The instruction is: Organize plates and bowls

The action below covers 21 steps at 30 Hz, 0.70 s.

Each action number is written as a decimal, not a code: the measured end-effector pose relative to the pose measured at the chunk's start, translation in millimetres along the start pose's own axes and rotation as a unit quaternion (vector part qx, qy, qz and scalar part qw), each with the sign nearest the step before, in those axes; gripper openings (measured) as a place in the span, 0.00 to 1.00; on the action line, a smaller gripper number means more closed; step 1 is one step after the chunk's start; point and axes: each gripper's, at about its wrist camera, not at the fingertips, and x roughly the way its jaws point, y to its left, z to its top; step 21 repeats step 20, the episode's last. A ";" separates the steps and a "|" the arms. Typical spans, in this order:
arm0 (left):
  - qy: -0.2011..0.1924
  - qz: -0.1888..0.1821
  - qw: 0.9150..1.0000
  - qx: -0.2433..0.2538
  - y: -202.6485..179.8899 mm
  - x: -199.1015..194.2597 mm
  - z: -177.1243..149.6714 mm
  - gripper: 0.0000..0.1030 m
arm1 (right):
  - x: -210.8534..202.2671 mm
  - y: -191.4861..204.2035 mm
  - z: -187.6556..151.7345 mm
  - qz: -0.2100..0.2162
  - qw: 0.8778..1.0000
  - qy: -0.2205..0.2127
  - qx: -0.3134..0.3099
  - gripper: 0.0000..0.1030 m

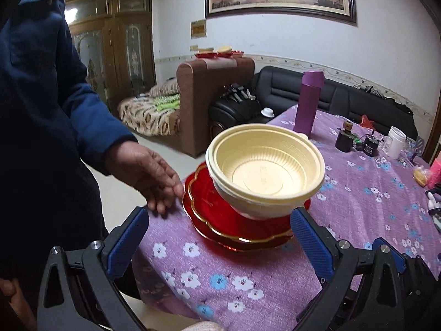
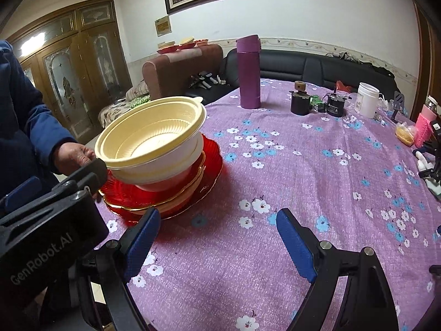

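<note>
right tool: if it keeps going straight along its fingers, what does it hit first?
Likely just the purple tablecloth. The open right tool points down at bare cloth; the stack of bowls sits off to its left. Depth is uncertain.

The stack of plates (image 1: 237, 229) sits on the table (image 1: 248, 281) near its left edge, and the nested bowls (image 1: 264, 171) rest tilted on top of that stack. Left of the plates, a person's hand (image 1: 148, 176) hovers just beside their rim. Behind the plates, farther along the table, stands the flask (image 1: 308, 102). To the right of the flask lie two small jars (image 2: 317, 104) and a tub (image 2: 368, 99). The left gripper (image 1: 220, 245) sits before the plates, one finger to either side. The right gripper (image 2: 217, 245) lies before and to the right of the plates, over bare cloth.
</note>
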 end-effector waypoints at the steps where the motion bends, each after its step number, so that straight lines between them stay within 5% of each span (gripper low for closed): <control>1: 0.004 -0.001 1.000 -0.002 0.9 0.6 -1.3 1.00 | -0.3 0.8 -0.4 0.000 1.000 0.000 -0.001 0.87; 21: 0.041 -0.025 0.999 -0.011 9.8 7.4 -8.5 1.00 | 7.1 13.7 -9.6 0.004 1.000 0.019 -0.017 0.87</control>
